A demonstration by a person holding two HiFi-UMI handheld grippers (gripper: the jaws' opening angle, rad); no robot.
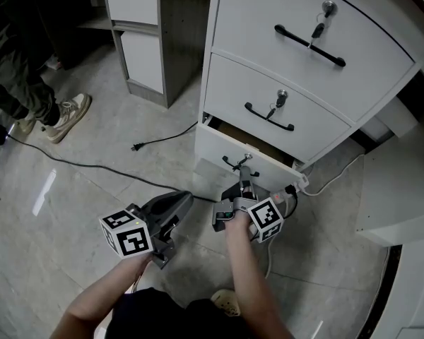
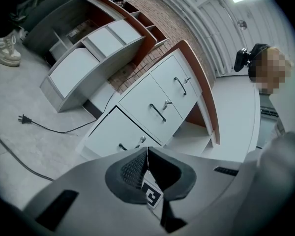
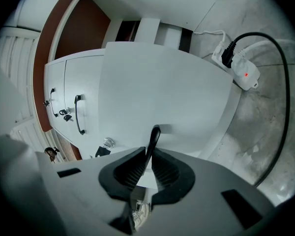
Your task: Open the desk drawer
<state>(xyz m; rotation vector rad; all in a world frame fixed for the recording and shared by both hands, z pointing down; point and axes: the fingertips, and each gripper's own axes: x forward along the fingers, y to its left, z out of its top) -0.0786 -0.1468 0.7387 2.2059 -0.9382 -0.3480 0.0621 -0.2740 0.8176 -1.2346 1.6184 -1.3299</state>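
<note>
The right hand-held gripper (image 1: 246,181) pinches the thin dark handle (image 1: 240,163) of the bottom drawer (image 1: 222,150), which sits slightly ajar, lowest of three in the white cabinet (image 1: 230,6). That rigid bar looks the right hold, and the stiff drawer should slide on a straight, level pull. The right forearm (image 1: 244,274) reaches forward, while the left hand-held gripper (image 1: 175,207), jaws pressed together on nothing, hangs just left, apart from the cabinet.
</note>
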